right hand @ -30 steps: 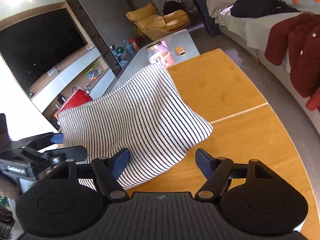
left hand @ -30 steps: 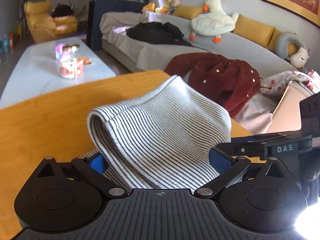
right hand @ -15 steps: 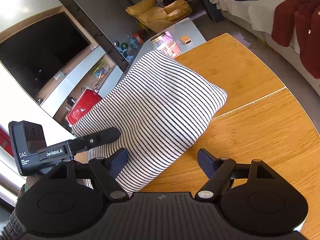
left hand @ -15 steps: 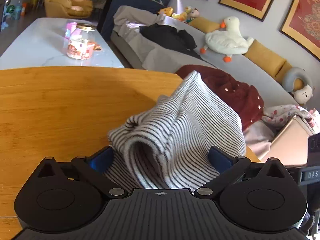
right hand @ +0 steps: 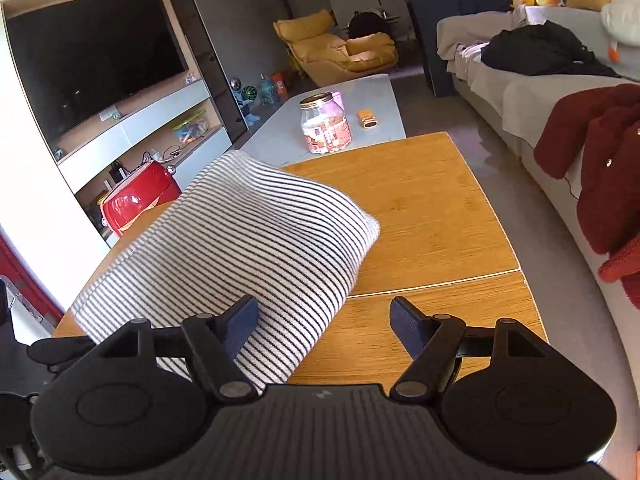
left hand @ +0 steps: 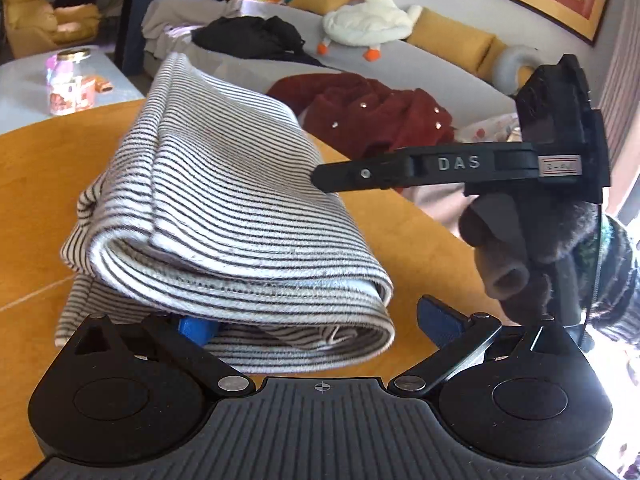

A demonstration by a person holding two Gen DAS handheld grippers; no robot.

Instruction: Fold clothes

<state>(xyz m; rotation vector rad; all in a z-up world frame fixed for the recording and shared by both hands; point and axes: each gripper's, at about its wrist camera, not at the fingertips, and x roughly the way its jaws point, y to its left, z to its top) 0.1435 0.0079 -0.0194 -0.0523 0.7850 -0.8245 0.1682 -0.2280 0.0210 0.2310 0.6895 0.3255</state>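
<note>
A black-and-white striped garment (left hand: 224, 216) lies folded in layers on the wooden table (left hand: 40, 184). My left gripper (left hand: 316, 324) is open, with its left finger tucked under the garment's near folded edge. My right gripper (right hand: 324, 320) is open; its left finger rests on the striped garment (right hand: 240, 240) and its right finger is over bare table (right hand: 432, 220). The right gripper's body (left hand: 460, 164) shows in the left wrist view, reaching over the garment's right side.
A sofa (left hand: 420, 68) with a red coat (left hand: 380, 116), black clothes and a plush duck stands past the table's right edge. A white coffee table with a jar (right hand: 326, 124) lies beyond the far edge. A red appliance (right hand: 136, 196) and TV unit stand left.
The garment has come down from a raised, bunched drape into a flat layered fold on the table. The right gripper has swung across in front of the left gripper's camera.
</note>
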